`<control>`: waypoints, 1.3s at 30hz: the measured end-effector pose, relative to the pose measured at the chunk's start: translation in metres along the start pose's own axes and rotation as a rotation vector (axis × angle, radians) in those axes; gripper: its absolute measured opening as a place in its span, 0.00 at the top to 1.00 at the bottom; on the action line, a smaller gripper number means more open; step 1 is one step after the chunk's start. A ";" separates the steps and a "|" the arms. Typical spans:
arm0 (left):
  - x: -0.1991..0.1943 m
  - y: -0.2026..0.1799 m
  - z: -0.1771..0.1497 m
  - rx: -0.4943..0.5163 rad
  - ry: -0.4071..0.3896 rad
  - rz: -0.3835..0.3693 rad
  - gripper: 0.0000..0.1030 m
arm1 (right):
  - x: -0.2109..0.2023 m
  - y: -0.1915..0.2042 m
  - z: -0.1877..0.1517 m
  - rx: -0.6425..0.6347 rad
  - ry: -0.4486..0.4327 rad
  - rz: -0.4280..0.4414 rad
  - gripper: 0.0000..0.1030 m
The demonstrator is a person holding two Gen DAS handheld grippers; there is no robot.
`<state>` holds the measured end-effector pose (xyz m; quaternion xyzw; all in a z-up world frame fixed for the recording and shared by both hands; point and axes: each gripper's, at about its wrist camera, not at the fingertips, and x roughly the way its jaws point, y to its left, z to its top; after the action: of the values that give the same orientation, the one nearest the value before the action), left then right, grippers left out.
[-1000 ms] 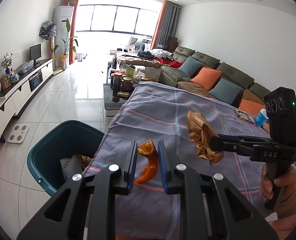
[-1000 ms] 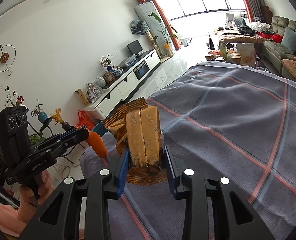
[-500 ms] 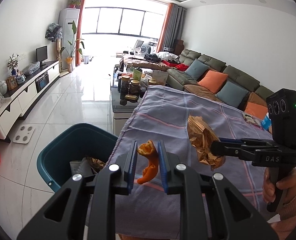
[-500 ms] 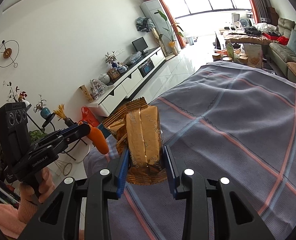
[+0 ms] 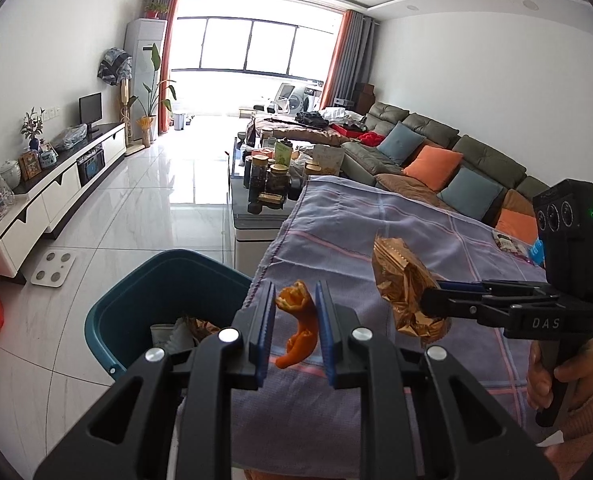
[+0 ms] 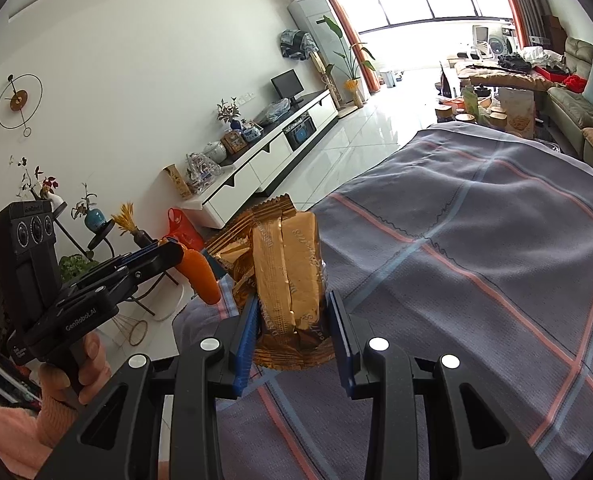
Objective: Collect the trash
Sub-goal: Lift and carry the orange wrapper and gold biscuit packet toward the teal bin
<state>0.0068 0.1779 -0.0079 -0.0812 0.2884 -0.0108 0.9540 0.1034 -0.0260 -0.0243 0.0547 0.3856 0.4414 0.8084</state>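
My left gripper [image 5: 295, 304] is shut on a curled orange peel [image 5: 299, 326], held in the air above the near edge of the cloth-covered table [image 5: 376, 236]. A teal trash bin [image 5: 168, 304] stands on the floor just left of it, with wrappers inside. My right gripper [image 6: 292, 312] is shut on a crumpled gold snack wrapper [image 6: 284, 268], also lifted above the table. In the left wrist view that wrapper [image 5: 404, 292] hangs to the right of the peel. In the right wrist view the peel [image 6: 200, 276] shows at the left gripper's tips.
A glass coffee table [image 5: 256, 200] with jars stands beyond the table. A sofa [image 5: 436, 152] with cushions runs along the right. A white TV cabinet [image 5: 56, 192] lines the left wall, with a scale [image 5: 53, 263] on the tiled floor. A small packet [image 5: 508, 242] lies at the table's far right.
Both grippers have drifted left toward the bin, which now sits closer and more central in the left wrist view. Both grips are unchanged.
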 end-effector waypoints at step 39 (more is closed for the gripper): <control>0.004 0.029 0.007 -0.045 -0.027 0.087 0.80 | 0.049 0.036 0.028 -0.082 0.055 0.063 0.67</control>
<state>0.0136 0.2073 -0.0091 -0.0902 0.2789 0.0384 0.9553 0.1134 0.0398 -0.0174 0.0218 0.3872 0.4835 0.7847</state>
